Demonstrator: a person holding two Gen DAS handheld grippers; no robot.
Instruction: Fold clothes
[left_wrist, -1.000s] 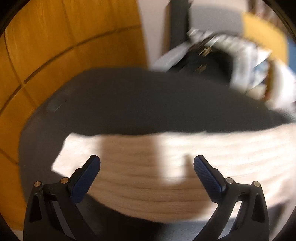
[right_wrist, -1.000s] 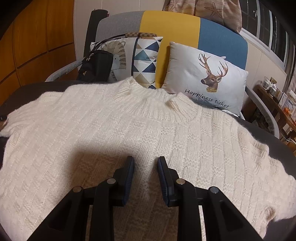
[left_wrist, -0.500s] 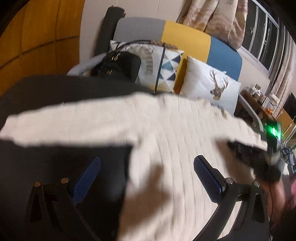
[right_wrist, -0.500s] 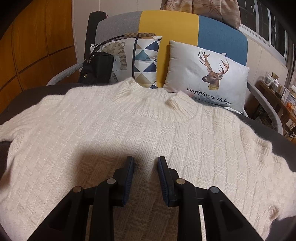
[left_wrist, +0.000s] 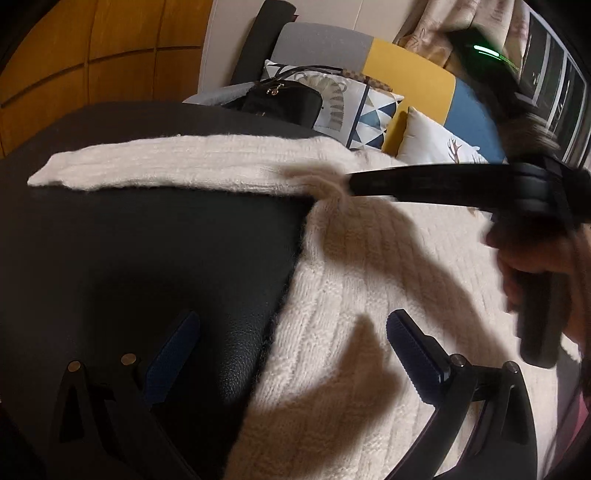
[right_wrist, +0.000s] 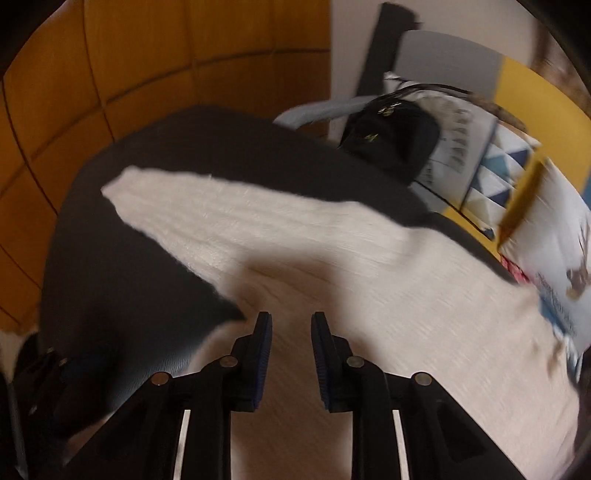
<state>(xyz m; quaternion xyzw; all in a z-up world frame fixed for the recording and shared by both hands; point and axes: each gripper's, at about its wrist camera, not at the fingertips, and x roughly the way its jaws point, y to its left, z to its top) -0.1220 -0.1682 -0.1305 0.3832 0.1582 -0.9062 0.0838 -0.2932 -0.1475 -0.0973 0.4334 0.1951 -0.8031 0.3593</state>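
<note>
Moved since half a second ago: right tool (left_wrist: 349, 183) has swung from over the sweater's chest to its underarm, where sleeve meets body; left tool (left_wrist: 291, 354) has held its place low over the sweater's side edge.
Sweater (left_wrist: 369, 295): cream knit, spread flat on the dark worktop (left_wrist: 147, 240), one sleeve (left_wrist: 166, 166) stretched straight out to the side across the dark surface.
Right tool: in the left wrist view it reaches in from the right, its tip at a small bunch of knit at the underarm. The right wrist view shows its blue-padded fingers (right_wrist: 263, 354) close together with a narrow gap. Motion blur hides whether any knit is pinched between them.
Right hand (left_wrist: 532, 266): wrapped around the tool's black handle, blurred.
Left tool: released, jaws spread wide, one finger (left_wrist: 173, 354) over bare worktop, the other finger (left_wrist: 413, 354) over the knit, the sweater's side edge running between them.
Shadows: dark shapes of both tools fall on the sweater's body.
Backdrop: sofa (left_wrist: 406, 70) in grey, yellow and blue behind the worktop, holding a black handbag (left_wrist: 284, 99), a geometric-print cushion (left_wrist: 369, 114) and a white deer-print cushion (left_wrist: 439, 147); wood-panelled wall (left_wrist: 92, 66) to the left.
</note>
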